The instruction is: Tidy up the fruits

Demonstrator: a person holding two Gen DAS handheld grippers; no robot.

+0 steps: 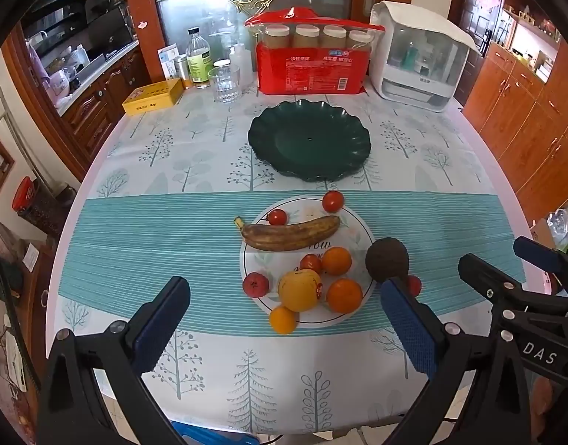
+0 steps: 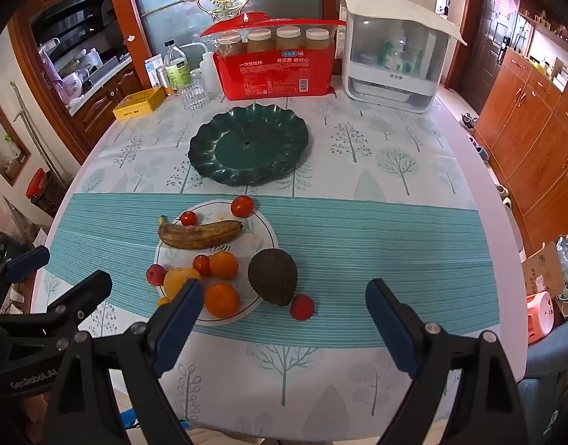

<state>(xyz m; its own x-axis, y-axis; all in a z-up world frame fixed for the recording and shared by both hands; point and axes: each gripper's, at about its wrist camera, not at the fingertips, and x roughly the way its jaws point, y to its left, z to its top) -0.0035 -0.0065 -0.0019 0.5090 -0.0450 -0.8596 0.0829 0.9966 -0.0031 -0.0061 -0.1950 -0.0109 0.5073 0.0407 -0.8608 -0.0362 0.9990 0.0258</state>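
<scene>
A white plate (image 1: pixel 354 228) (image 2: pixel 263 231) near the table's front holds a brown-spotted banana (image 1: pixel 289 235) (image 2: pixel 198 236), oranges (image 1: pixel 344 295) (image 2: pixel 221 299), a yellow apple (image 1: pixel 299 289), and small red fruits. A dark avocado (image 1: pixel 387 259) (image 2: pixel 273 276) lies at the plate's right edge, with a red fruit (image 2: pixel 301 307) beside it. An empty dark green scalloped dish (image 1: pixel 309 140) (image 2: pixel 248 143) sits behind. My left gripper (image 1: pixel 284 322) is open and empty, in front of the plate. My right gripper (image 2: pixel 284 319) is open and empty, near the avocado.
At the table's back stand a red pack of paper cups (image 1: pixel 311 70), a white cup-dispenser box (image 1: pixel 419 55), a glass tumbler (image 1: pixel 224 83), bottles (image 1: pixel 198 57) and a yellow tin (image 1: pixel 153 97). Wooden cabinets (image 1: pixel 525 111) line the right side.
</scene>
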